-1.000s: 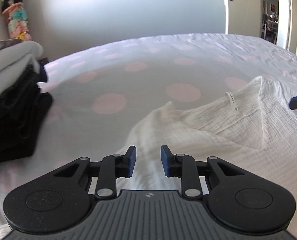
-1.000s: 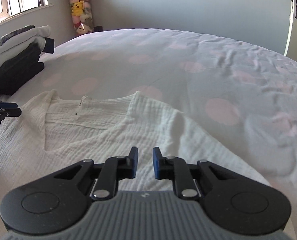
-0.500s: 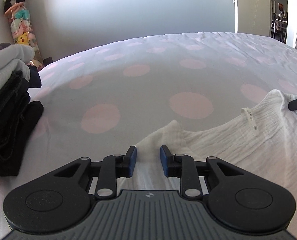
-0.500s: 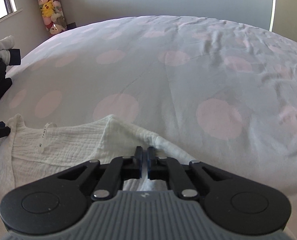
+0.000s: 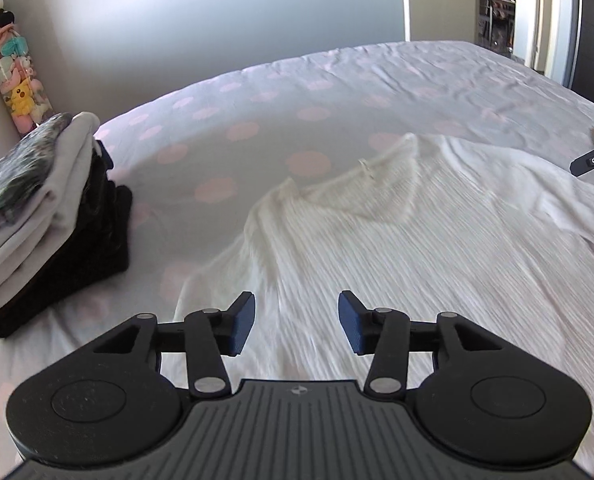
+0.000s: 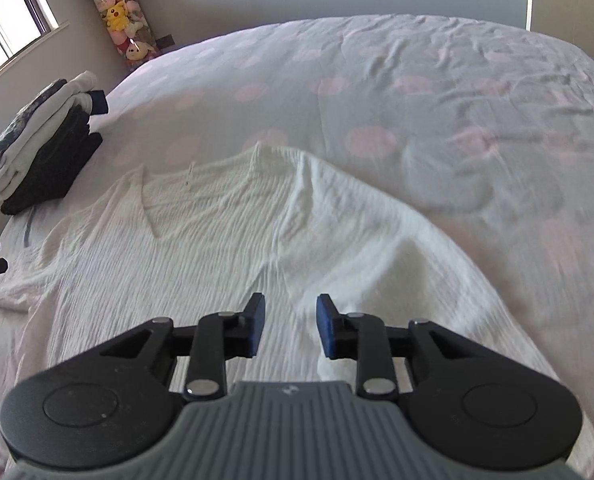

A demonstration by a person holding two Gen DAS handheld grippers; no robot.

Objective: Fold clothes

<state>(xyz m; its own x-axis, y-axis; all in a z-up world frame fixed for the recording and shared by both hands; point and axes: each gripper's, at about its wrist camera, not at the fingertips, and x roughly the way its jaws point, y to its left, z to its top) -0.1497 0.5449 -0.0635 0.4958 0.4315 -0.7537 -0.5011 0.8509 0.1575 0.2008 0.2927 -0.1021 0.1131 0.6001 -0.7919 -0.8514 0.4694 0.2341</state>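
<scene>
The white crinkled V-neck top (image 5: 437,248) lies spread face up on the polka-dot bedspread (image 5: 297,92), its neckline toward the far side of the bed and its label visible inside the collar. The left gripper (image 5: 295,326) hangs above the garment's left shoulder area with its blue pads wide apart and nothing between them. The right gripper (image 6: 289,326) hangs over the right side of the same top (image 6: 225,240), its pads also spread and holding nothing. A raised ridge of fabric runs down from the right end of the neckline toward the right gripper, and the sleeve on that side lies bunched rather than flat.

Judging by the layout, the step in hand is picking grasp points for the first fold. To do it well, each claw should pinch only the edge of the cloth at a shoulder or sleeve seam, not a handful of bedspread beneath. The crinkled weave likely stretches and drapes loosely, so both sides should be lifted evenly and low, then laid inward so the edges line up with the neckline. Smoothing the ridge first would probably give a flatter fold. The stack of folded clothes (image 5: 45,216) sits well apart at the bed's left edge, near the tube of plush toys (image 5: 15,68), so there is room to work without knocking it
</scene>
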